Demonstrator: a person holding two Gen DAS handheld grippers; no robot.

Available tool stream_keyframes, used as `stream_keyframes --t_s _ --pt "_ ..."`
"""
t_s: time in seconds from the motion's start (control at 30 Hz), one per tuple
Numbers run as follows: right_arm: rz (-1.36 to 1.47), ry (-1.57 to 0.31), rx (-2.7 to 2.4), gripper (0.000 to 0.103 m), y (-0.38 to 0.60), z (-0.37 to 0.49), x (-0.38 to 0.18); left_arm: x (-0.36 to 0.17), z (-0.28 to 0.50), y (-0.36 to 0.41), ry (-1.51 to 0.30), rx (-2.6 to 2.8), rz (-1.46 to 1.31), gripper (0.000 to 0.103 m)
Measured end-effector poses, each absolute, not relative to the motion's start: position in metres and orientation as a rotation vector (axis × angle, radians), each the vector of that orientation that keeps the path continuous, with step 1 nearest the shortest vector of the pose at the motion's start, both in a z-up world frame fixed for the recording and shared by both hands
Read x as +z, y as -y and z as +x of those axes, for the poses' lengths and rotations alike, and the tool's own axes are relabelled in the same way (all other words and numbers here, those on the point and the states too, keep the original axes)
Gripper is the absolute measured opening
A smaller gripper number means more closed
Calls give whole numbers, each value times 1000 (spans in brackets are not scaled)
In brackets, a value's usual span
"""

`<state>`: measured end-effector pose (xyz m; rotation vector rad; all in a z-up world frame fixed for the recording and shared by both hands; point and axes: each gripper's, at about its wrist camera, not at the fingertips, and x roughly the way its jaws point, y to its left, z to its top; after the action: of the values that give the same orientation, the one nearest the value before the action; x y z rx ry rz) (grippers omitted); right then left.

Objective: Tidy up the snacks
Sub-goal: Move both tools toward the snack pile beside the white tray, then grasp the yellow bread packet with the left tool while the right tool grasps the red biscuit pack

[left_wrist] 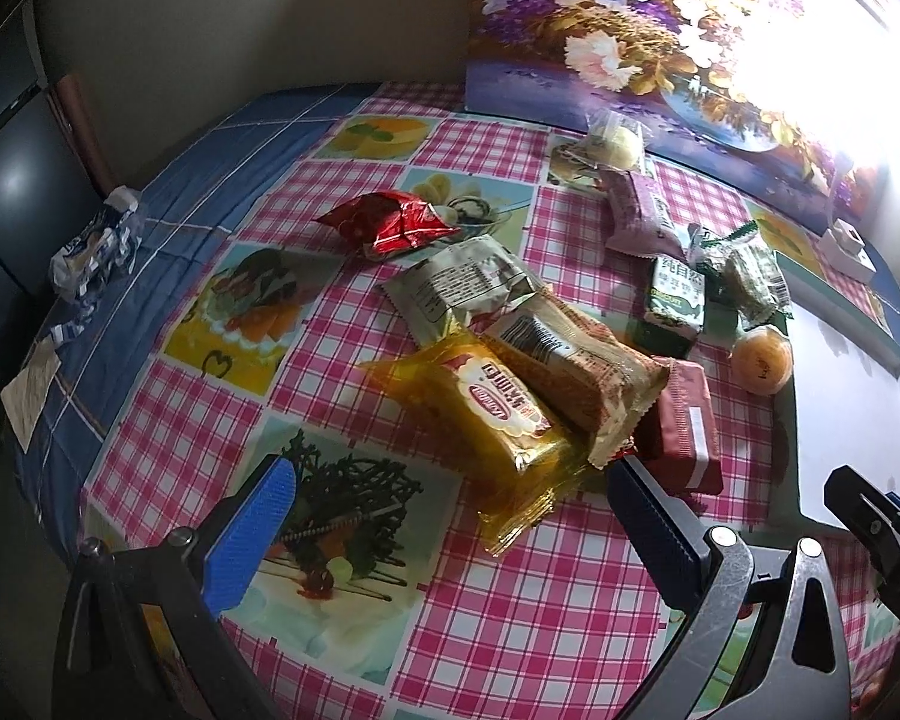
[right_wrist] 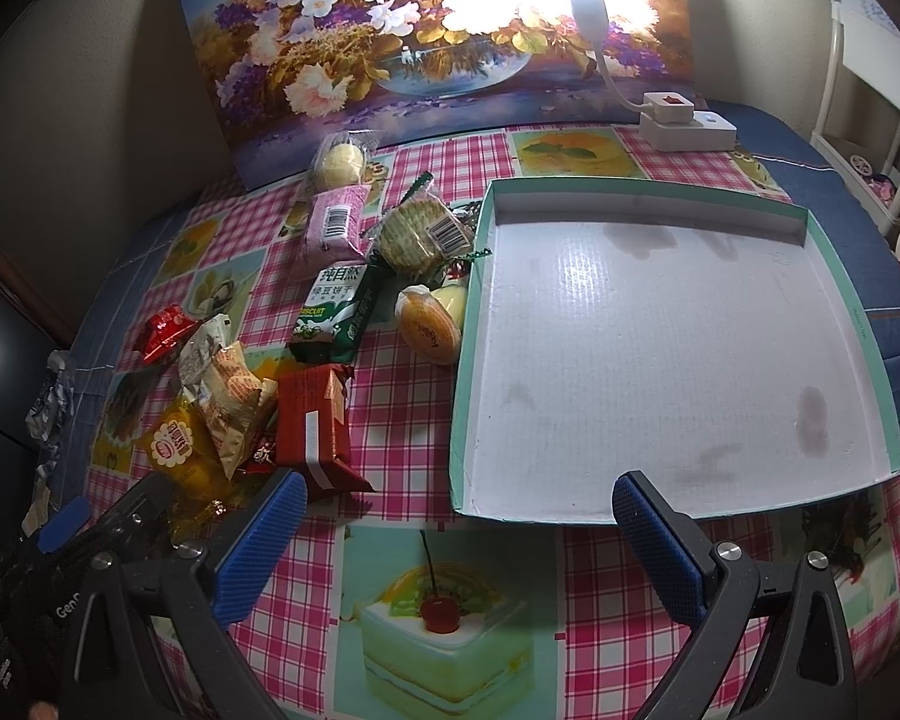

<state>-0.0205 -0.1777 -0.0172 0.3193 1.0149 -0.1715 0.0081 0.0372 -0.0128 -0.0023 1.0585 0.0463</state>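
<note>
Blue-padded left gripper, jaws spread, faces the yellow snack packet heaped left of the empty tray; right gripper equally spread. Best pinched across its middle.

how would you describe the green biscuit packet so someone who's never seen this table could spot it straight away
Start at the shallow white tray with the teal rim; the snacks lie to its left on the checked cloth. The green biscuit packet sits mid-pile, between the pink barcoded pack and the dark red pack. Only it is green and white, marked BISCUIT.
</note>
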Motion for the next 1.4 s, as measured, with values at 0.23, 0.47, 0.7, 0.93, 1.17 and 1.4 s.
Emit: stream_keyframes --t_s 0.23,0.47,0.7,0.93,1.17,1.4 --pt "319 -1015 -172 103 177 -20 -17 -16 10 -42 -1074 60 -24 103" --pt "320 -1015 -173 103 177 -20 -18 -19 11 -45 -1083 63 -35 103" --pt "319 -1018 -171 103 175 -15 -21 -24 14 -49 -1096 80 -53 103" --pt "248 -1060 -112 103 154 11 -32 -40 30 -51 -1132 96 -72 103" --pt "218 -1083 -88 103 145 23 -39 -51 51 -50 -1172 73 -104 103" --pt "218 -1084 -88 103 146 35 -41 -59 63 -47 -1189 62 -110 102"
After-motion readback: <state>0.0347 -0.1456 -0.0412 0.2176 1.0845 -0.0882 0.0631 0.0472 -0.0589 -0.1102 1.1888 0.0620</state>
